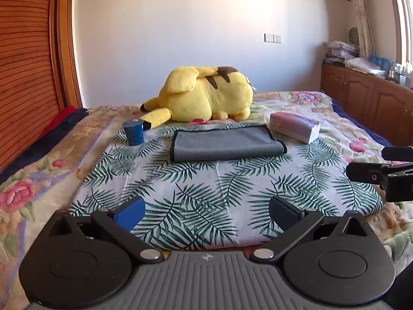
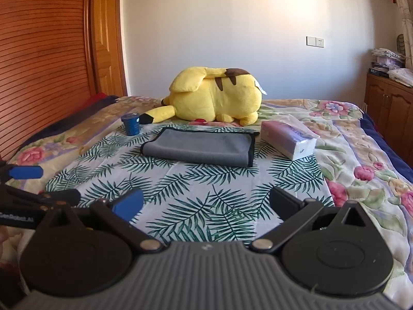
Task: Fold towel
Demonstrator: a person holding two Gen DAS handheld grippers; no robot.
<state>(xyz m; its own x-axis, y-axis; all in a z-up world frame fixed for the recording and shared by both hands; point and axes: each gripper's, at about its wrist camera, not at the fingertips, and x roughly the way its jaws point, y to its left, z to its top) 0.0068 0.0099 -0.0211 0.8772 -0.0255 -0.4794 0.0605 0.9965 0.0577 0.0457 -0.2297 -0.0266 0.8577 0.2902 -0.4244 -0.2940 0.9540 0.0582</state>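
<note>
A grey towel (image 1: 227, 143) with black trim lies folded on the leaf-print cloth (image 1: 206, 186) on the bed; it also shows in the right wrist view (image 2: 201, 148). My left gripper (image 1: 206, 210) is open and empty, held well short of the towel above the cloth's near part. My right gripper (image 2: 205, 202) is open and empty too, also back from the towel. Each gripper shows at the other view's edge: the right gripper (image 1: 382, 168) at the right, the left gripper (image 2: 38, 183) at the left.
A yellow plush toy (image 1: 204, 94) lies behind the towel. A blue cup (image 1: 133, 131) stands to the towel's left and a tissue pack (image 1: 295, 126) to its right. A wooden wardrobe (image 1: 25, 64) is at the left, a wooden cabinet (image 1: 366, 103) at the right.
</note>
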